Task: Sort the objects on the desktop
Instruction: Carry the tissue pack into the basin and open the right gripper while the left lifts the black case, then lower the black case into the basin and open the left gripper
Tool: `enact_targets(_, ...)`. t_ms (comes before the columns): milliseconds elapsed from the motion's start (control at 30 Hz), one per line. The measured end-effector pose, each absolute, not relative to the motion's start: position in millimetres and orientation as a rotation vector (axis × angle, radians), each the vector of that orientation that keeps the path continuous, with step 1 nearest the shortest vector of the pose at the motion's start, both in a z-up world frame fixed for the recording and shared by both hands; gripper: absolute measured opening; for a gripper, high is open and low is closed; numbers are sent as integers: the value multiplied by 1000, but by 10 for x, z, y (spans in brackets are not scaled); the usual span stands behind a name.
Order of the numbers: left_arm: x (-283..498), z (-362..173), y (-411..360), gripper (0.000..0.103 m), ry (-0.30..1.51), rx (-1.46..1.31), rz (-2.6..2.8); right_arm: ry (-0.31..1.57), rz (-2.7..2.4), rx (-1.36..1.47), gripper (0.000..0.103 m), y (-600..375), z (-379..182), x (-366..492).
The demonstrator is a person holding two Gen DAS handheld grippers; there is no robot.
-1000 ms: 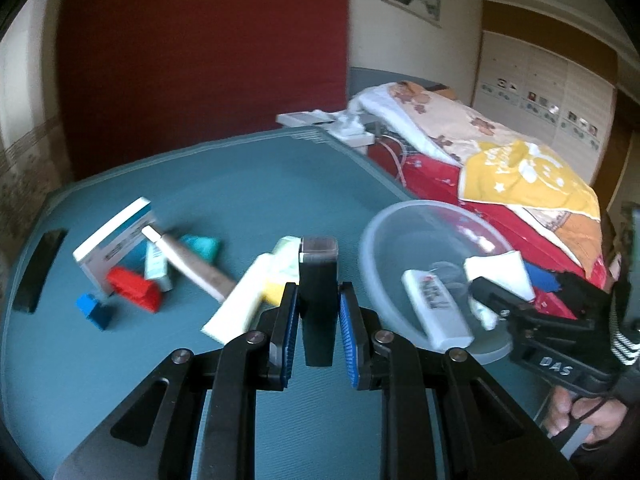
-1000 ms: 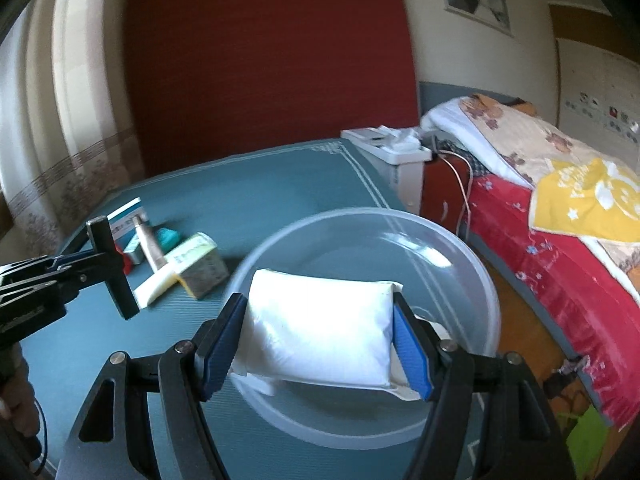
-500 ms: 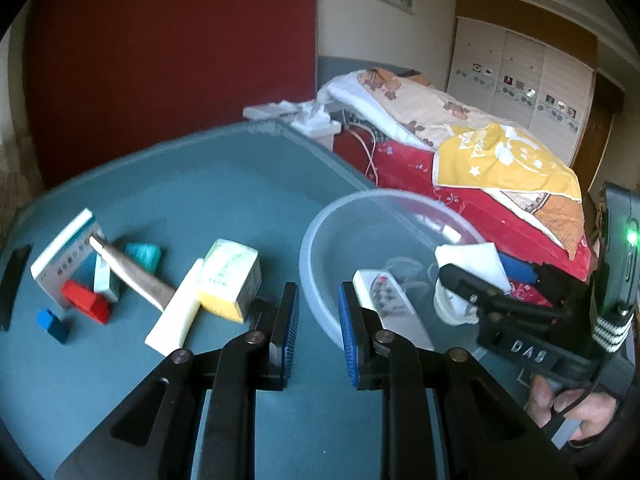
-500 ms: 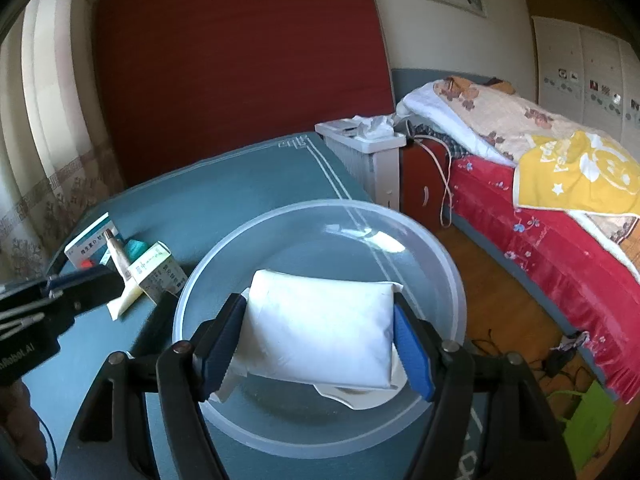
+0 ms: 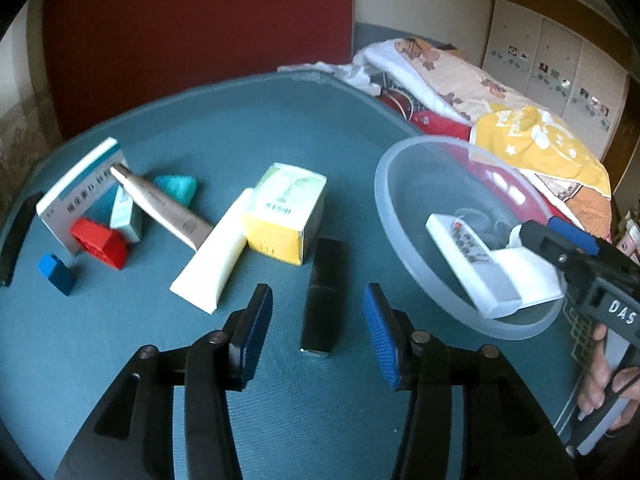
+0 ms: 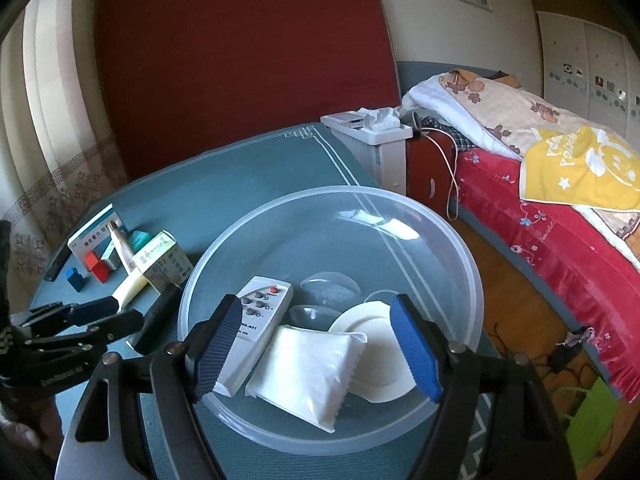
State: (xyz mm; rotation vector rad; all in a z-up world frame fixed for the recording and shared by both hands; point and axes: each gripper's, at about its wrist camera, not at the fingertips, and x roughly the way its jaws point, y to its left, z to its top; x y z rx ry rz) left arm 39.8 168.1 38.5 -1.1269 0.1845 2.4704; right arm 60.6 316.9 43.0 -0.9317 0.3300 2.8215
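A clear plastic basin (image 6: 460,240) stands on the teal table (image 5: 240,128). In it lie a white remote (image 6: 256,320), a white packet (image 6: 312,372) and a white plate (image 6: 380,356). My right gripper (image 6: 316,348) is open above the packet, touching nothing. My left gripper (image 5: 318,334) is open, with a flat black bar (image 5: 322,300) lying on the table between its fingers, untouched. The basin also shows in the left wrist view (image 5: 404,216), with the right gripper (image 5: 560,252) over its rim.
Left of the bar lie a yellow-green box (image 5: 284,212), a white tube (image 5: 216,264), a tan tube (image 5: 160,212), a red block (image 5: 100,244), a blue block (image 5: 56,274), a white-blue box (image 5: 80,196) and a black strip (image 5: 16,232). A bed (image 6: 540,184) is on the right.
My right gripper opened and dropped the white packet into the basin. My left gripper let go of the black bar, which now lies on the table, and opened wide.
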Motion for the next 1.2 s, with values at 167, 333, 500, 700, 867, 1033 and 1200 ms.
enact_targets(167,382,277,1745,54,207,-1152,2450,343,2812,-930,80,3202,413,592)
enact_targets(333,267,130,1798,53,217,-1172,2465,341,2814,-928,80,3193,408,583)
enact_targets(500,336,160,1755,22,200,-1147,2470,334,2814,-917,80,3187,407,593)
enact_targets(700,466,332,1702,22,144,-1089,2497,336,2813,-907,80,3194,402,599)
enact_targets(867,569,582,1769,22,121,-1004,2479,344,2808,-888,80,3210,427,609)
enact_targets(1033,530,696,2022,22,118,-978,2415,357,2799,-874,80,3240,451,616)
enact_targets(1200,347,751,2347,22,90,-961,2358,367,2787,-861,80,3278,462,627)
